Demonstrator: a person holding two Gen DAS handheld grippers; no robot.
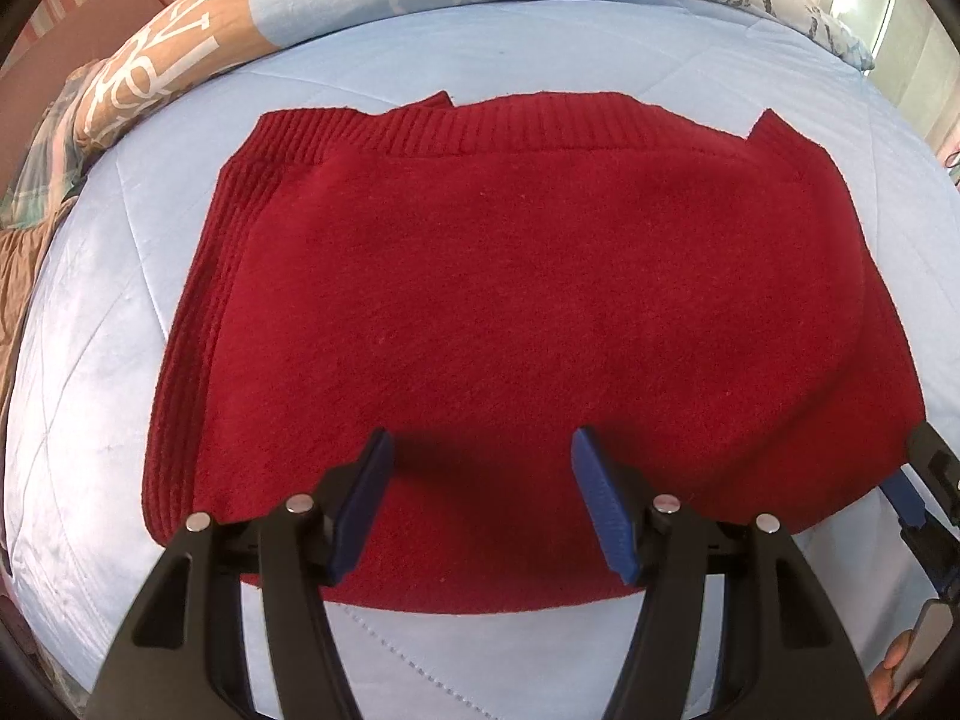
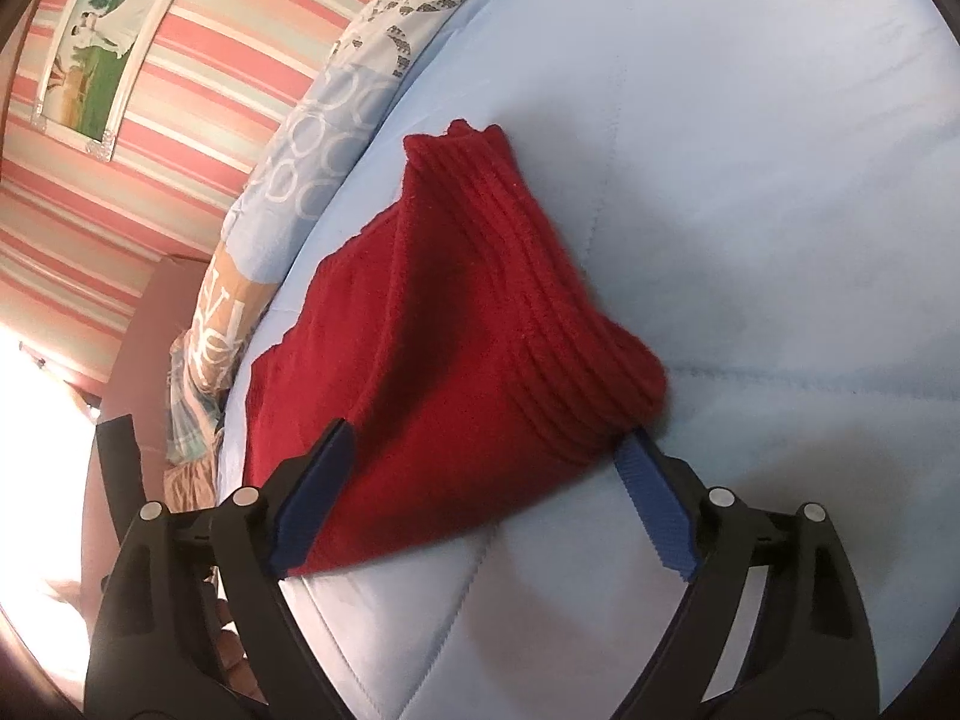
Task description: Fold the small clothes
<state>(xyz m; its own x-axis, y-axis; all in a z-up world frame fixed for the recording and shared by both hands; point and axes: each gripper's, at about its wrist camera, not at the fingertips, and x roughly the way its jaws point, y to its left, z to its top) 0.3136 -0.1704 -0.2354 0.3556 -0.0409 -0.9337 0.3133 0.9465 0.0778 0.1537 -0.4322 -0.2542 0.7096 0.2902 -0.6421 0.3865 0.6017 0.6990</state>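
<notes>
Left wrist view: red knit sweater lies folded flat on the light blue quilt, ribbed hem along its far edge. Left gripper hovers over the sweater's near edge, jaws spread, nothing between them. Bare quilt borders the sweater on all sides. Patterned pillow sits beyond the far edge.

Right wrist view: right gripper spread wide around the sweater's near corner, not pinching. Quilt beside the ribbed edge is bare.
</notes>
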